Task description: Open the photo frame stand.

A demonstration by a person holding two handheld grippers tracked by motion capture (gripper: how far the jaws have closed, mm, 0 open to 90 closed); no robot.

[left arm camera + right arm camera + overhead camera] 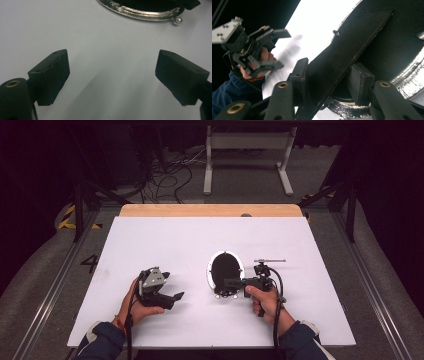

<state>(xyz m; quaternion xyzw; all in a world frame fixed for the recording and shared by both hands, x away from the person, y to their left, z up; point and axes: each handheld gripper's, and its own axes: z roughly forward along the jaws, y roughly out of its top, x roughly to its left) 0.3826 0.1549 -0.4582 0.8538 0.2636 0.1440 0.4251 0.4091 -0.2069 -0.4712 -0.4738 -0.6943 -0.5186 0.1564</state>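
Observation:
An oval object (225,267) with a silver rim and a black inside lies on the white table (165,240), right of centre. My right gripper (229,283) reaches its near edge from the right. In the right gripper view this gripper (329,80) is shut on a flat black strip (342,50) that crosses the oval, whose silver rim (412,72) shows beyond. My left gripper (172,286) rests in a hand left of the oval, apart from it. It is open (112,72) over bare table, with the rim (140,11) ahead; it shows again (284,48) far off.
A wooden strip (210,210) runs along the table's far edge. Beyond it on the floor stand a white frame (247,160) and loose cables (165,175). Dark stands flank the table at both sides.

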